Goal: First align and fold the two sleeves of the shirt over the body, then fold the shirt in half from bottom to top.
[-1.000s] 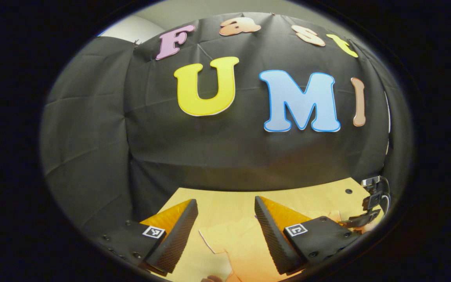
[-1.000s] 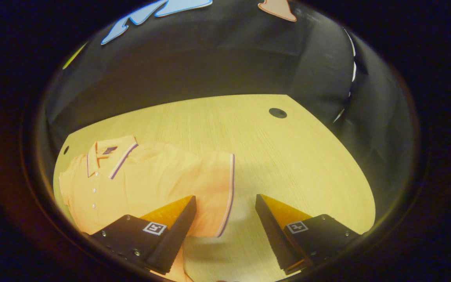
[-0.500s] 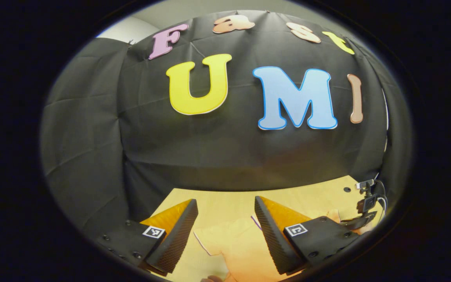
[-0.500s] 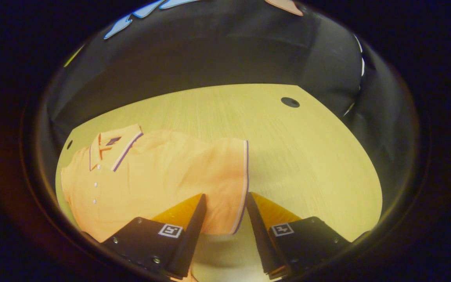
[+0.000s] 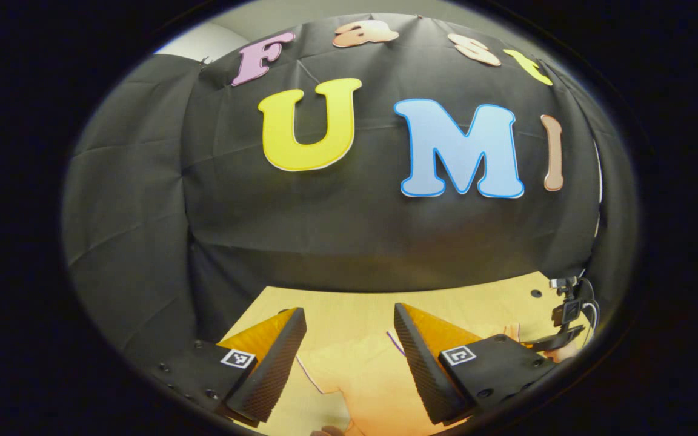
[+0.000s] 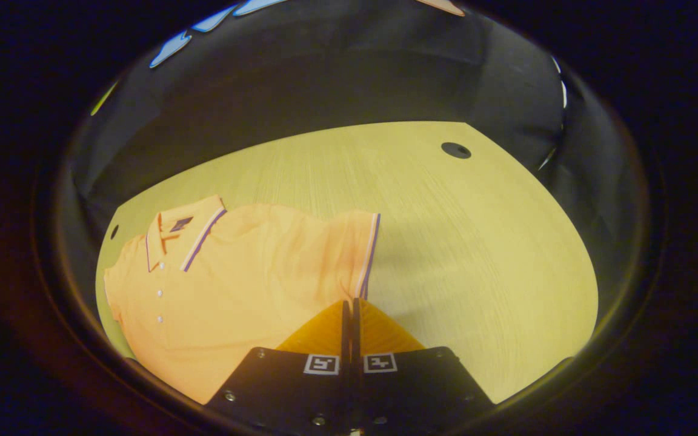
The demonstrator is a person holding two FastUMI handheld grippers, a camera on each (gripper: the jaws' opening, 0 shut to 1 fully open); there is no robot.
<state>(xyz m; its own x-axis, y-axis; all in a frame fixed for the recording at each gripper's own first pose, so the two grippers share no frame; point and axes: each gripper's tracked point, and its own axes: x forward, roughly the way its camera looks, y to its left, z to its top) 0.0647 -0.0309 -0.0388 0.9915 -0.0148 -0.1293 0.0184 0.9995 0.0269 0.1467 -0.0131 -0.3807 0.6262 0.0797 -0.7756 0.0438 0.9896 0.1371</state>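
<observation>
Table (image 6: 446, 230): wood-grain top. Shirt (image 6: 234, 284): orange polo lying flat on the table's left part, collar far; judged light, soft, limp, best taken at a hem. Right gripper (image 6: 349, 309): fingers pinched together on the striped sleeve (image 6: 364, 254) cuff. Left gripper (image 5: 349, 345): fingers wide apart, holding nothing, above the shirt. Collar label unreadable.

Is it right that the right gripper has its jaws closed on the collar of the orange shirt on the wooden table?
Not quite. The right gripper is closed on the sleeve, at its striped cuff, not the collar. The right gripper view shows it; the orange shirt on the wooden table is correct.
</observation>
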